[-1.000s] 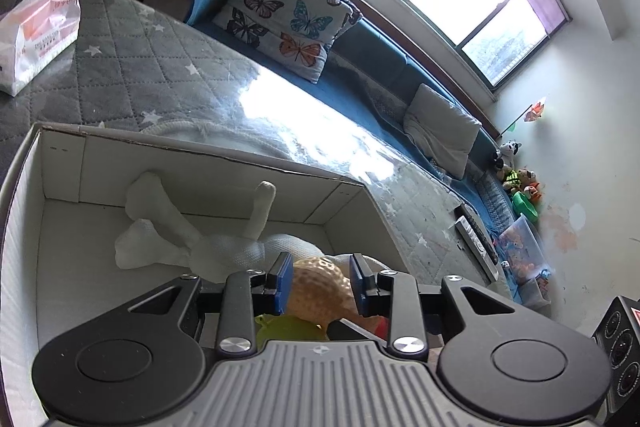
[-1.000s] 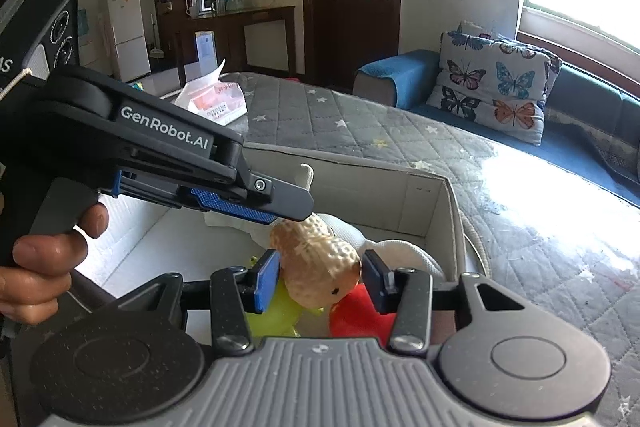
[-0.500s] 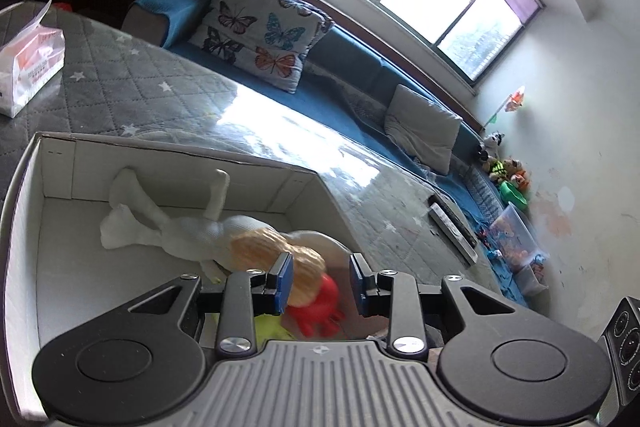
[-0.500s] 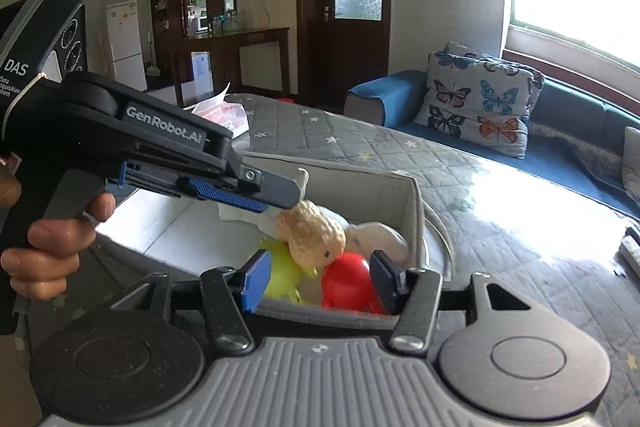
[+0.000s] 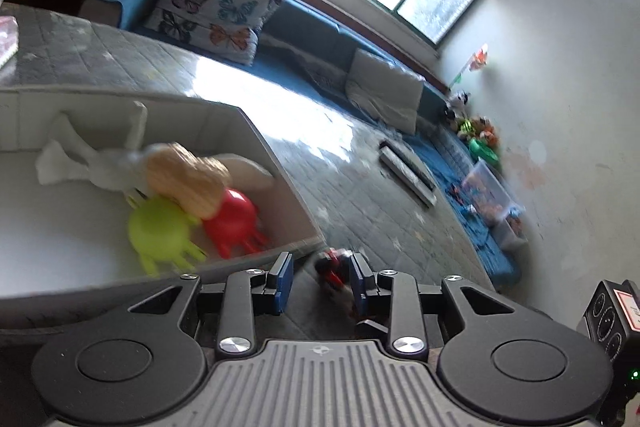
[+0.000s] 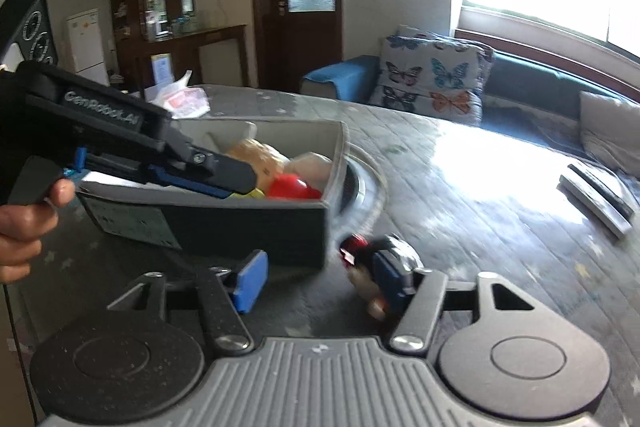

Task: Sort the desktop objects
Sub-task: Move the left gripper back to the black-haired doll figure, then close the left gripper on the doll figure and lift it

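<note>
Toys [image 5: 188, 183] lie in the box [image 5: 288, 187] (figurine [image 6: 360, 255] just outside it).

Peanut toy [image 5: 188, 179] lies atop red [image 5: 234, 223] and green toys [image 5: 160, 231] (boxed).

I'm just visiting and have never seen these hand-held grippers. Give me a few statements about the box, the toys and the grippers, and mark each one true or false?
1. The peanut toy lies inside the box. True.
2. The red toy lies outside the box. False: it lies inside, beside the green toy.
3. The right hand-held gripper is clamped on the peanut toy. False: it is open, holding nothing.
4. A small red-and-black toy lies on the quilted surface outside the box. True.
</note>
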`<state>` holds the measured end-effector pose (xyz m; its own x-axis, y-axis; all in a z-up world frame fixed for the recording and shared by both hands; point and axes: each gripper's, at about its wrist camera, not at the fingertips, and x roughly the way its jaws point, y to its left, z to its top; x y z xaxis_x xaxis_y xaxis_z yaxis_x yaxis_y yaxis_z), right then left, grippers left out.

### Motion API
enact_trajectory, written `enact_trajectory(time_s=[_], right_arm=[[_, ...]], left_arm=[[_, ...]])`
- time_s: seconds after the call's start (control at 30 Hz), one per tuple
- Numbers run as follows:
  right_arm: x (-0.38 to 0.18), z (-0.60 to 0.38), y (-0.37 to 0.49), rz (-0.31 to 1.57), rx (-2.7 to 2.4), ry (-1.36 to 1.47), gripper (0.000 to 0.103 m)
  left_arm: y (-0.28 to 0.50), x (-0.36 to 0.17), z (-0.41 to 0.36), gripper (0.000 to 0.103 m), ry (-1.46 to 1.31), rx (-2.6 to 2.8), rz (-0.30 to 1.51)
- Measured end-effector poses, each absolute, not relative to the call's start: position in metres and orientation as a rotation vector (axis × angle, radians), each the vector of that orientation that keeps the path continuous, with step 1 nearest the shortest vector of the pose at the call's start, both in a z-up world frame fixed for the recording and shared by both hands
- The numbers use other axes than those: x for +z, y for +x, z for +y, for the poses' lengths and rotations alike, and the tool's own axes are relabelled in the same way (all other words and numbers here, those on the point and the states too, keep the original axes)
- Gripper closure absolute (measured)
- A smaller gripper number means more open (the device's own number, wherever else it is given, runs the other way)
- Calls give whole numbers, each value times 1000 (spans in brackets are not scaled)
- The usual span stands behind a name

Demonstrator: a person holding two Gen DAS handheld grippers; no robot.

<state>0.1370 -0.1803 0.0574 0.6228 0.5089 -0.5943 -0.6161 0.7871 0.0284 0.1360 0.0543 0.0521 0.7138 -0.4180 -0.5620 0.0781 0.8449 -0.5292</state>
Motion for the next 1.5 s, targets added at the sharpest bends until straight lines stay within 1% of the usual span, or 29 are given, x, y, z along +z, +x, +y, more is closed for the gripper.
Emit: enact_trajectory(time_s=[0.27,0.53,1.33,1.43,1.47,1.5], right_arm=[[47,-209,143,649,584,-166,35],[33,-214,158,679,588,-148,35],[13,-201,195,765,650,-183,36],[12,-200,198,776,647,-175,37],[12,-200,199,783,646,-173,39],[12,-200,200,789,645,-171,44]], left_arm=[[152,32,23,70,-517,-325,791],[170,15,19,70,-610,-320,833],[182,0,24,68,-748,-290,817],[181,-2,25,68,-760,-284,812],[182,-2,26,68,-765,-282,812],[182,-3,26,68,-770,-280,813]])
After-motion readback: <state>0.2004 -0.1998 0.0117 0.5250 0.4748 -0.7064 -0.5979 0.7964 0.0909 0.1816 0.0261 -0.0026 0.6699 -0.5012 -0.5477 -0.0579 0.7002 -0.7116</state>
